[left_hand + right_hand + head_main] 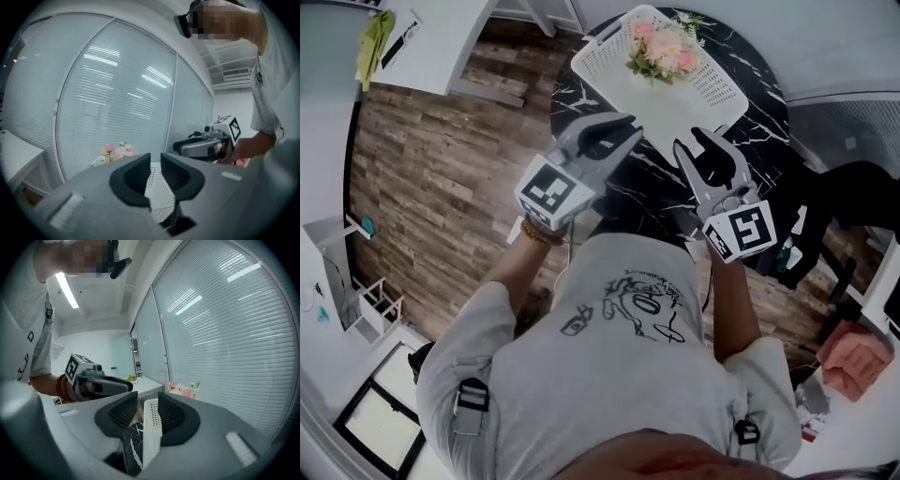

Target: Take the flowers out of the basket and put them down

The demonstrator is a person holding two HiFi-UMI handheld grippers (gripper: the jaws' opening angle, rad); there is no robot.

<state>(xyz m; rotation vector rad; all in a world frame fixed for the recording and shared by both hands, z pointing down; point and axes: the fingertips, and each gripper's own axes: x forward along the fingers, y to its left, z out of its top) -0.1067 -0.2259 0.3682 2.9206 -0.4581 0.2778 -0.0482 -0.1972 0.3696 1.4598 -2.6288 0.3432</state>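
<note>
A bunch of pink and cream flowers (666,49) lies in the far end of a white perforated basket (609,70) on a round black marble table (750,122). My left gripper (623,129) hovers at the basket's near left edge, its jaws a little apart and empty. My right gripper (694,141) is at the near right edge, also open and empty. In the left gripper view the basket wall (157,187) shows through the gap, with the flowers (117,151) beyond. The right gripper view shows the basket rim (151,427) and the flowers (183,390) further off.
Wooden floor (431,169) lies left of the table. A white desk with a yellow-green cloth (375,42) stands at the top left. A pink cloth (853,356) lies at the lower right. A glass wall with blinds (117,84) stands behind the table.
</note>
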